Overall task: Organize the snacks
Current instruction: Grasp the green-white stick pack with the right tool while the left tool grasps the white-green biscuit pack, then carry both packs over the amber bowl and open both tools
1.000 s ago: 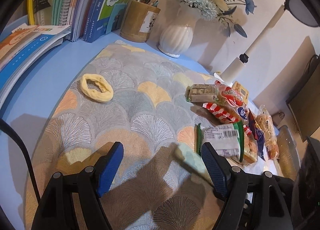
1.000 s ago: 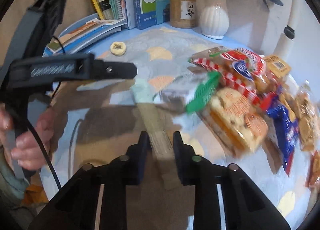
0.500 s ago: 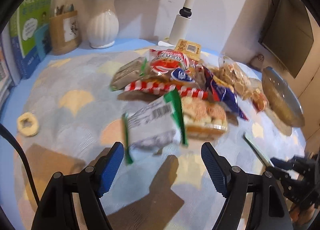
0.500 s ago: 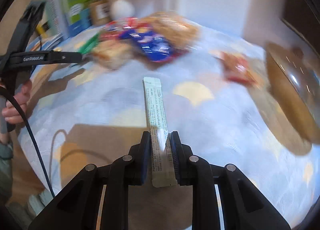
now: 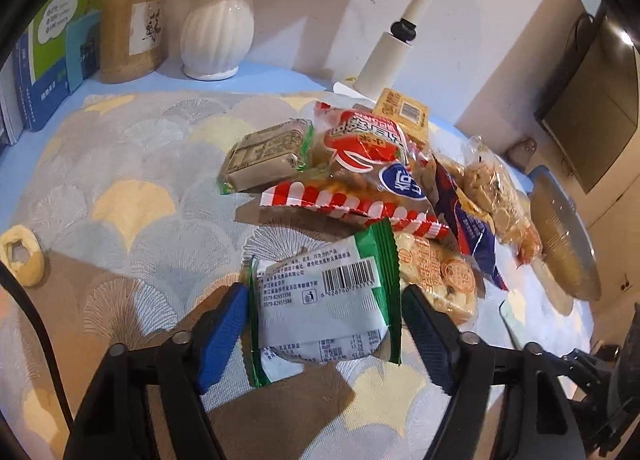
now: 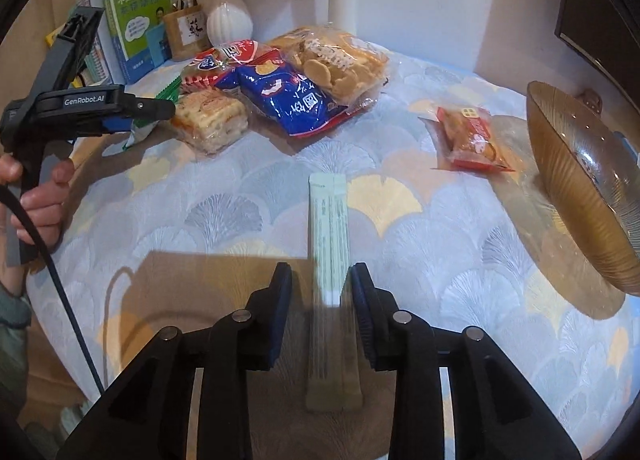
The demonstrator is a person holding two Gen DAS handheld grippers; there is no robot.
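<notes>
A pile of snack packets [image 5: 360, 163] lies on the patterned tablecloth. My left gripper [image 5: 324, 316] is open, its jaws on either side of a green-edged white packet [image 5: 324, 312] at the pile's near end. In the right wrist view, my right gripper [image 6: 320, 288] is open, with a long pale-green stick packet [image 6: 330, 244] lying flat on the cloth between its jaws. A small red packet [image 6: 470, 137] lies apart, near an amber glass bowl [image 6: 580, 187] at the right. The pile also shows in the right wrist view [image 6: 288, 79].
A white vase [image 5: 218, 27], a wooden pen holder [image 5: 132, 35] and books [image 5: 52, 59] stand at the back. A white lamp post [image 5: 392, 47] rises behind the pile. A yellow ring [image 5: 20, 256] lies at the left. The left gripper [image 6: 84, 107] shows in the right wrist view.
My right gripper opened and let the stick packet down onto the cloth. My left gripper moved up to the green-edged packet, which now lies between its jaws.
</notes>
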